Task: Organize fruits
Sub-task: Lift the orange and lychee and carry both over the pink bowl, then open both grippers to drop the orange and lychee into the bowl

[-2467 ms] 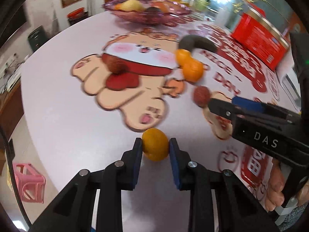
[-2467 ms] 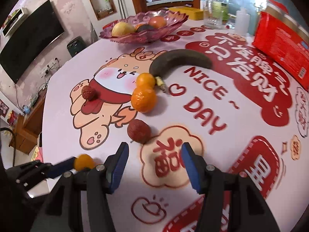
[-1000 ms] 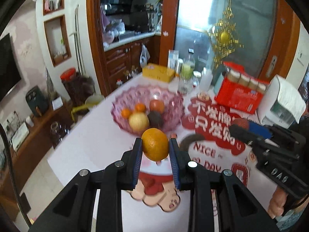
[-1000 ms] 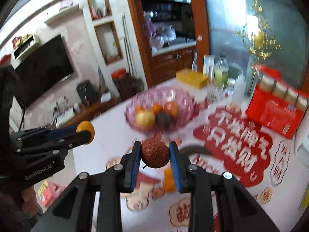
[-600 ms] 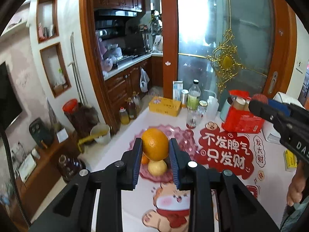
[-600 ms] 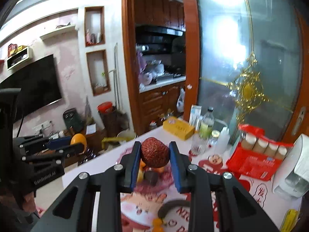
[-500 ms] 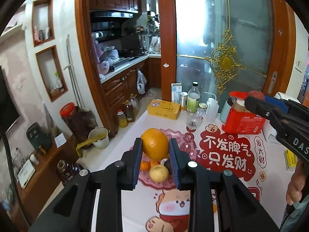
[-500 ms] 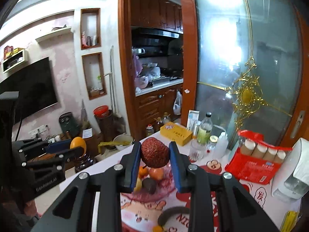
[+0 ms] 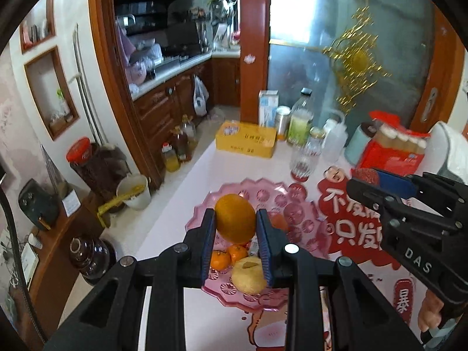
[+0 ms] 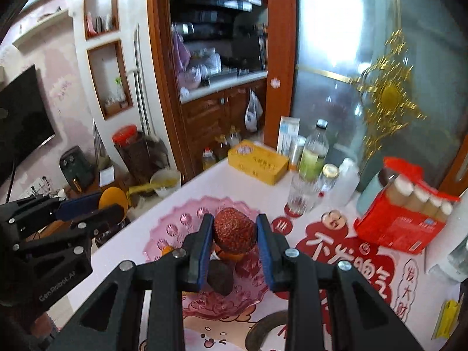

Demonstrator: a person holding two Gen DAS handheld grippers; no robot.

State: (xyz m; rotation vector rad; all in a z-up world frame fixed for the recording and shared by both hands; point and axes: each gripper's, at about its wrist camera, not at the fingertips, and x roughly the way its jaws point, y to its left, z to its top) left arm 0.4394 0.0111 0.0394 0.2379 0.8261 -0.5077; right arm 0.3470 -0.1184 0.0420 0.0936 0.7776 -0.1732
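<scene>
Left wrist view: left gripper [image 9: 235,232] jaws clamp an orange [image 9: 235,221] above the pink bowl [image 9: 304,228]; right gripper [image 10: 232,239] jaws grasp a lychee [image 10: 234,230]

- "DAS" in white on the black body of the right gripper [image 9: 362,177].
- "GenRobot.AI" on the left gripper [image 10: 112,201].
- Chinese characters "不发" on the tablecloth [image 9: 345,204], near its far right edge.

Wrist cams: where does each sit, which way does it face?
Left wrist: on the left gripper, looking down along its fingers, shut on an orange over the pink bowl; right gripper shows at right.
Right wrist: on the right gripper, holding a red bumpy fruit; left gripper at left.
Shared: bowl, yellow box.
</scene>
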